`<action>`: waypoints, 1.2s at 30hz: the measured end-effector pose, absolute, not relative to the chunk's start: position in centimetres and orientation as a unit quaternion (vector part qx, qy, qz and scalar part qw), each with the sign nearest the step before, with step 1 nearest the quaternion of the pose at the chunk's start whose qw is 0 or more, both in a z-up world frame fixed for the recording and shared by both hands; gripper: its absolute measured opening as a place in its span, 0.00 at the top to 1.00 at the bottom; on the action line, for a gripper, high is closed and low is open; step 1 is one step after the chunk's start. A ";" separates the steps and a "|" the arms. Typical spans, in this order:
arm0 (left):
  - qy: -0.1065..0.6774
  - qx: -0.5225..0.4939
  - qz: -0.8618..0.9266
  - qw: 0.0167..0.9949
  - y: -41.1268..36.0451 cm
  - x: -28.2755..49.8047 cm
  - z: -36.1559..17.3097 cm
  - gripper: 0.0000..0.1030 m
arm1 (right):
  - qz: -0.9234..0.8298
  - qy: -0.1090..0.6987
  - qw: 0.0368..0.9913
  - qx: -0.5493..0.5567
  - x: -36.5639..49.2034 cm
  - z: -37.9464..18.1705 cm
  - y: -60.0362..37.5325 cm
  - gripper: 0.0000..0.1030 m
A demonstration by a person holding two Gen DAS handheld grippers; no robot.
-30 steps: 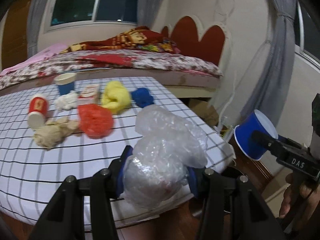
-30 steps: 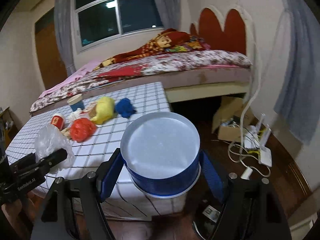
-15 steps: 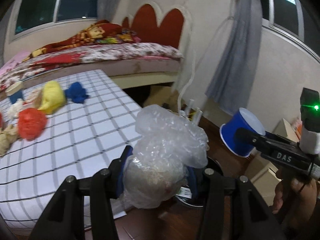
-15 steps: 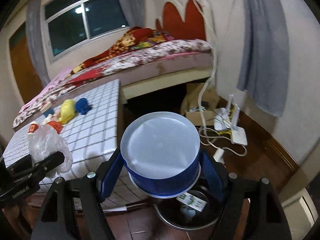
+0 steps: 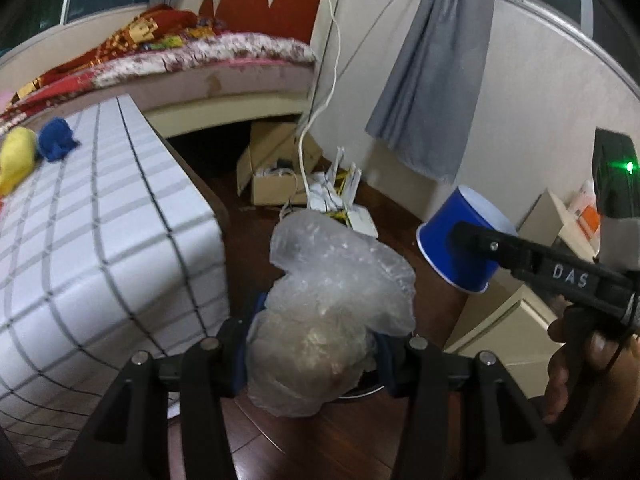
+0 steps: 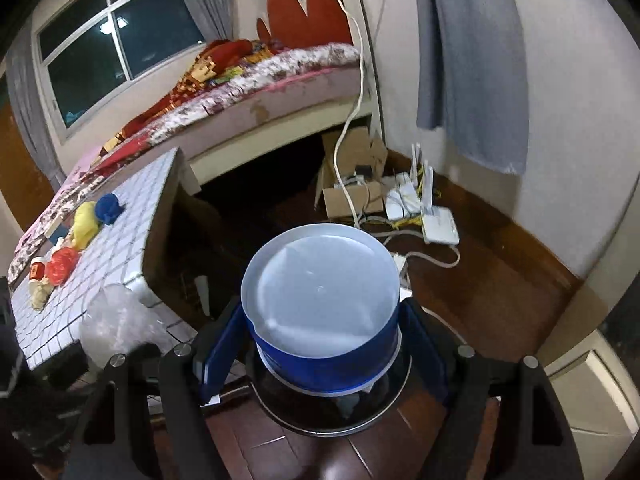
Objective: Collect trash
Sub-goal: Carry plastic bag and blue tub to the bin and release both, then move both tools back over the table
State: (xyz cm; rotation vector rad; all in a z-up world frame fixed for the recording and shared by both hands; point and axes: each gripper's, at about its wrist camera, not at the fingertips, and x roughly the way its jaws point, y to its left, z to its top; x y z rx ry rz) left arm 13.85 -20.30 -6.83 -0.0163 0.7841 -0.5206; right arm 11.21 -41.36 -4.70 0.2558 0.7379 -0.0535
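Clear, crinkled plastic, balled into one loose bag [image 5: 332,320], fills the left gripper [image 5: 312,356]; its two blue-padded fingers are closed against the bag's sides, holding it above the dark wooden floor, just right of the checked table's [image 5: 100,248] near corner. Cloudy folds bulge up and over the fingers. One blue paper cup [image 6: 324,312] with a white inside sits pinched between the right gripper's [image 6: 324,344] fingers, its mouth turned toward the camera, so only the pale interior and a blue band of wall show. In the left wrist view the same cup is seen from the side, at the right. Directly below the cup lies one round metal-rimmed bin [image 6: 320,412], dark inside, on the floor.

Far left, on the table, the right wrist view shows one blue wad [image 6: 107,208], one yellow wad [image 6: 86,226], one red wad [image 6: 62,266], one beige wad [image 6: 40,294] and one small red cup [image 6: 37,271]. One open cardboard box [image 6: 352,184] and white routers [image 6: 424,208] stand on the floor beyond.
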 end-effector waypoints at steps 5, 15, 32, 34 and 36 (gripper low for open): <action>0.417 -0.027 -0.244 0.875 -21.2 15.6 -9.7 0.50 | -0.027 0.391 0.907 0.154 13.3 -8.0 -42.5 0.24; 0.442 -0.049 -0.218 0.869 -22.3 17.4 -13.1 0.19 | -0.013 0.437 0.870 0.228 17.5 -13.8 -44.4 0.19; 0.433 -0.024 -0.146 0.889 -19.2 15.7 -12.1 0.03 | -0.084 0.446 0.881 0.136 15.3 -13.2 -43.3 0.01; 0.429 -0.027 -0.140 0.892 -18.5 15.5 -11.6 0.03 | -0.086 0.442 0.885 0.118 14.8 -12.7 -42.7 0.01; 0.424 -0.029 -0.135 0.895 -17.5 15.1 -11.1 0.03 | -0.086 0.439 0.888 0.107 14.5 -12.3 -42.1 0.01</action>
